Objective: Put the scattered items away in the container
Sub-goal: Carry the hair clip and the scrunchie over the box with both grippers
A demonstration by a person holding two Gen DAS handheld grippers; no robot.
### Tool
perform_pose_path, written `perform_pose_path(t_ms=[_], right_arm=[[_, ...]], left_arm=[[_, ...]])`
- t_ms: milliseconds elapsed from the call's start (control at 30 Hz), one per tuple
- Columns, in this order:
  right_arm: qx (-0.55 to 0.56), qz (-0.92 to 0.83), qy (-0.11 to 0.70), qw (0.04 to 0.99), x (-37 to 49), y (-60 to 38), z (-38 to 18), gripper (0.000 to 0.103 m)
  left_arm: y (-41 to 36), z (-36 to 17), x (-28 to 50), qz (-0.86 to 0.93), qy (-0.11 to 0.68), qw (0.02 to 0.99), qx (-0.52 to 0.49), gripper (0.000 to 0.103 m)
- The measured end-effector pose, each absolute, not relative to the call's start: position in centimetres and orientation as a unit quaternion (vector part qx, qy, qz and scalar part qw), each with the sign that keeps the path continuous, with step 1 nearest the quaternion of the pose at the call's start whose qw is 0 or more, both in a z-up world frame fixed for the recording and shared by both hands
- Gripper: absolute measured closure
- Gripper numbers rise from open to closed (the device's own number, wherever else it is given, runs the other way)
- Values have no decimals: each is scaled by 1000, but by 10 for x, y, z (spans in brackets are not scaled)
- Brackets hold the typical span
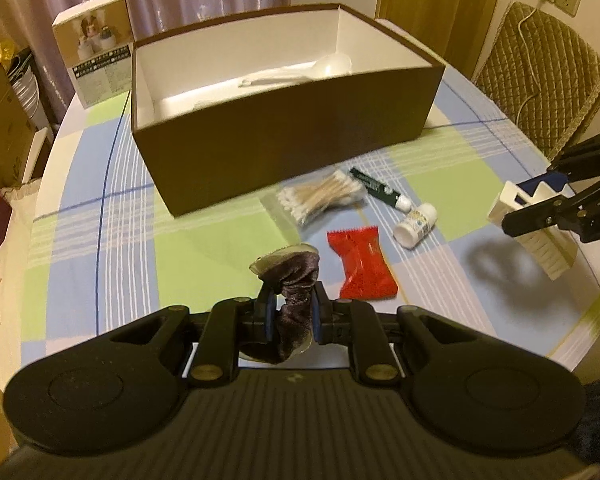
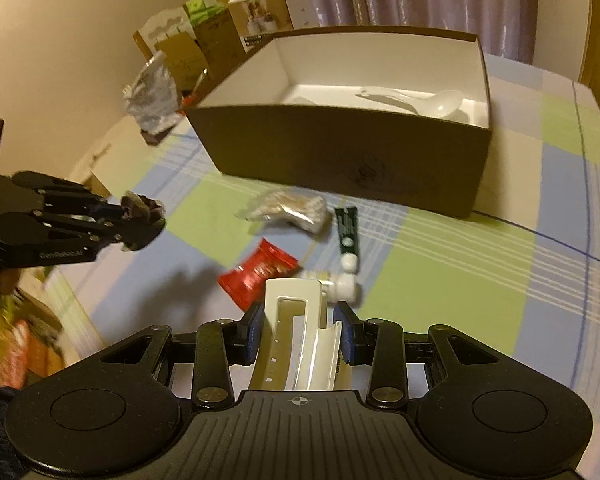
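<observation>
Above counter (image 1: 100, 184), left hand-held gripper (image 1: 292, 312) pinched limp dark cloth (image 1: 290, 280); right hand-held gripper (image 2: 299, 334) clamped white brush (image 2: 296, 320). Brown box (image 1: 284, 152) stood far. Risk: cloth snagging box wall, brush slipping.

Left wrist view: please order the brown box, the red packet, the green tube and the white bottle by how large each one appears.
1. brown box, clearly largest
2. red packet
3. green tube and white bottle: they look alike in size, so I do not rank them.
</observation>
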State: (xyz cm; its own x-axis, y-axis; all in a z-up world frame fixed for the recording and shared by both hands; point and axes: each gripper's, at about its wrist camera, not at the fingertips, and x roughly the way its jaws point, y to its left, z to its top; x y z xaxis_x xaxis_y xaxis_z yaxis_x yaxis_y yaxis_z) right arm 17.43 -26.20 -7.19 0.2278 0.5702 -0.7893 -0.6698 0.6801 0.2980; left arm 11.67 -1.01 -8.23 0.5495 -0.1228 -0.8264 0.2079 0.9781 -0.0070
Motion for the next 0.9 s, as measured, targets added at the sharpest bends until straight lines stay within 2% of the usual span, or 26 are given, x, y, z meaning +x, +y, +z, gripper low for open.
perform_pose_path(t_ms=[367,900], right_arm=[[-15,393,466,792,213,-249,-51,63],[-42,386,397,832,280,-232,6,63]], left_arm=[[12,-57,152,-128,436,888,68,89],[28,-15,219,-148,389,898,141,89]])
